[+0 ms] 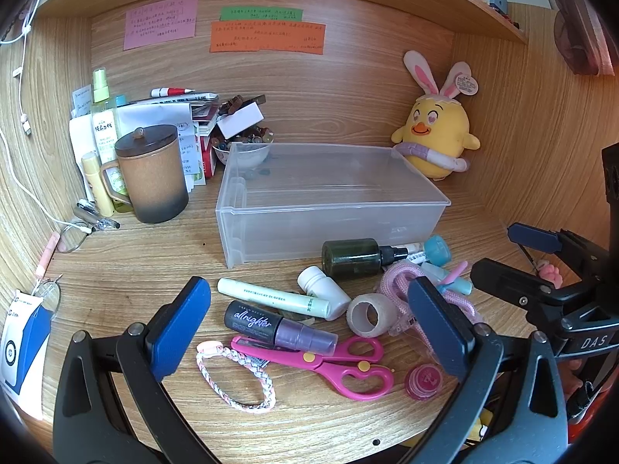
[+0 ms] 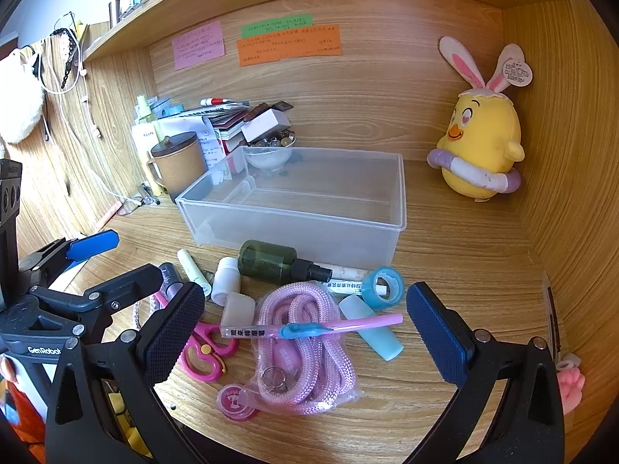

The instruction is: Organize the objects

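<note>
A clear plastic bin [image 1: 332, 201] [image 2: 294, 208] stands on the desk with nothing in it. In front of it lies a pile: dark green spray bottle [image 1: 350, 257] [image 2: 267, 261], purple "allnighter" bottle [image 1: 278, 326], pink scissors [image 1: 329, 367] [image 2: 205, 352], pale green tube [image 1: 271, 295], white bottle [image 1: 325, 290] [image 2: 226, 280], pink rope in a bag [image 2: 301, 352], blue tape roll [image 2: 383, 286], pink-and-blue pen [image 2: 309, 328]. My left gripper [image 1: 309, 328] is open above the purple bottle and scissors. My right gripper [image 2: 305, 332] is open over the rope and pen.
A brown lidded mug [image 1: 153, 174] and a stack of papers and bottles [image 1: 170, 116] stand at the back left. A yellow plush chick [image 1: 435, 135] [image 2: 479, 143] sits at the back right. A braided bracelet [image 1: 232, 379] and a small pink jar [image 1: 423, 381] lie near the front edge.
</note>
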A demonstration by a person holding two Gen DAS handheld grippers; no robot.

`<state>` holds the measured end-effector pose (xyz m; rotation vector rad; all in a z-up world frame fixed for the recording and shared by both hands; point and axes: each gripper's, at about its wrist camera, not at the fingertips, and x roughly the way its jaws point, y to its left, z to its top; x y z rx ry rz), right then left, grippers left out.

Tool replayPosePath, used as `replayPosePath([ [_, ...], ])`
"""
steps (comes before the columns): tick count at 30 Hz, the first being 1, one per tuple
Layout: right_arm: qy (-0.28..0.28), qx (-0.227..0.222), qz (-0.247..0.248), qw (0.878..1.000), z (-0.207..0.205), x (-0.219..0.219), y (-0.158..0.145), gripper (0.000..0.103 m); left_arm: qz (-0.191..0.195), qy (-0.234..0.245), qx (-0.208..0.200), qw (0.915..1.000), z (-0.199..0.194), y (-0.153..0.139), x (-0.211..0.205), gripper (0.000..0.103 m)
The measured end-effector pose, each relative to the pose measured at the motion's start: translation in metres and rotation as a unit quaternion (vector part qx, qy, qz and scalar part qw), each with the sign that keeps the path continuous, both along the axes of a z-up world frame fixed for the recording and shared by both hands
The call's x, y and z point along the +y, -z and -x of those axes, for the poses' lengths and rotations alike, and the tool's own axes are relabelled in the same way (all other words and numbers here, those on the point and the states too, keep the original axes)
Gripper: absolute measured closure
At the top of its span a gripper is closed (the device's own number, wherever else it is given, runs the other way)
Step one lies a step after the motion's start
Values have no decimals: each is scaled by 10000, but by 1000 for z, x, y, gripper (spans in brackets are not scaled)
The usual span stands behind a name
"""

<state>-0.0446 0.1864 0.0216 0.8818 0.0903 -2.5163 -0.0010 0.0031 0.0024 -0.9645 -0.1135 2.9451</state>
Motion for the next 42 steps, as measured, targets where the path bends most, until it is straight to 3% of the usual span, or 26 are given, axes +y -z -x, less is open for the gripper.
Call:
replayPosePath([
  [27, 72, -57, -27, 10000, 2, 0, 3, 0, -76, 47, -15, 10000, -1, -1, -3, 0],
  [35, 218, -2, -41, 9998, 5, 15, 6, 0, -287, -262, -106, 9992, -4, 4, -34, 0],
  [36, 257, 0, -68, 9996, 6, 17, 7, 0, -323, -328, -140, 9988, -4, 6, -40, 2],
  [38, 352, -11, -130, 9993, 8, 23, 10, 1, -351, -432, -294, 9980, -5, 11, -51, 16],
  [42, 460, -179, -259, 9984, 13, 33, 20, 9, -458, -588, -648, 9951, -5, 28, -70, 24],
])
